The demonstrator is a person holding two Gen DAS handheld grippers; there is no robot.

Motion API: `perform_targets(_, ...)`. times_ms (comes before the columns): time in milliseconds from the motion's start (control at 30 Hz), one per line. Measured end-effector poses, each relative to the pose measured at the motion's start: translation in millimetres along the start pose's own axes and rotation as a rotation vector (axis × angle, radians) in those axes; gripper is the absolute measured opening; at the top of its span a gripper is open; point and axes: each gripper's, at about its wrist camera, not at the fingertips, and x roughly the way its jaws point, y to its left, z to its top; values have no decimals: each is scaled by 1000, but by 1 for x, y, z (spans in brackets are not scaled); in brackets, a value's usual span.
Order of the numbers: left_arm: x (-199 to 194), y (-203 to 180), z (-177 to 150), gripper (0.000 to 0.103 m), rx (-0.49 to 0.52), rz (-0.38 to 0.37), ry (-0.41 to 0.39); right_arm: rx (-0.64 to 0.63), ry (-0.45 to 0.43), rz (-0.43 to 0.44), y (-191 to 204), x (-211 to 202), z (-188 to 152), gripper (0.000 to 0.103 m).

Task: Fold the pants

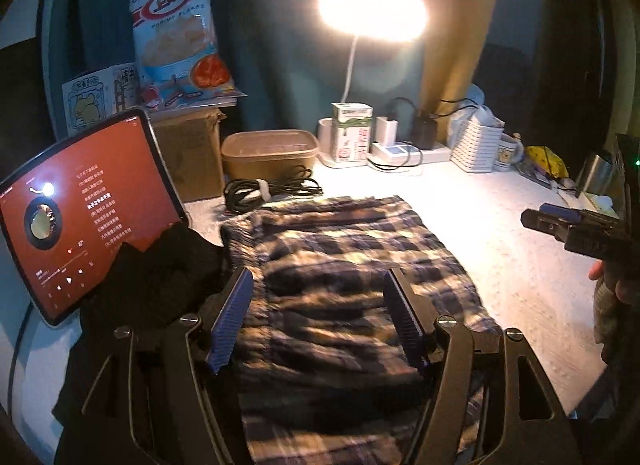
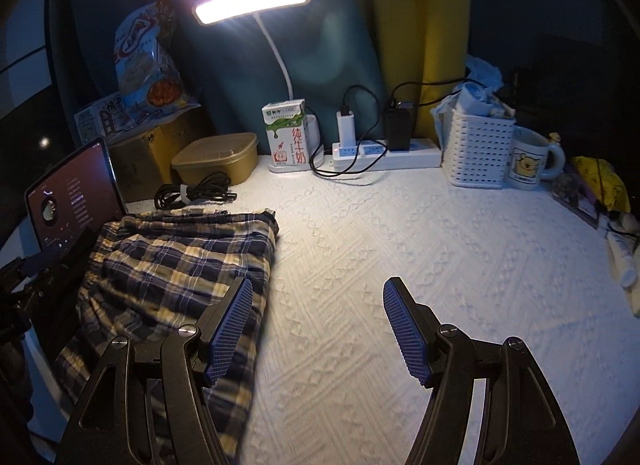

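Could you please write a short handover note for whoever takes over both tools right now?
Left tool: open, holding nothing, poised over the plaid pants.
Right tool: open, holding nothing, over the bare white tablecloth just right of the pants.
Pants: lying in a compact folded bundle at the left of the table, in front of the tablet and near the coiled black cable.
Done: pants appear folded at least once.
Left: probably one more fold or tidying the edges; I cannot tell whether the far edges are aligned.
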Motion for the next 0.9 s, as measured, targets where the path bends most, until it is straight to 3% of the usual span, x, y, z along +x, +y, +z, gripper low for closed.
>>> perform_targets(400,-37,-54,-12,68,32,-52,-74,-11,-44,-20,-16,-60,-24,70)
perform_targets(533,-45,-71,-15,68,25,-36,-73,-15,-75,-52,-26,-86,-34,70)
perform_targets(733,-60,-101,-19,68,47,-85,-93,-10,-124,-119,-46,-128,-49,70)
perform_targets(900,-70,-122,-21,68,75,-51,-128,0,-176,-147,-56,-162,-56,71)
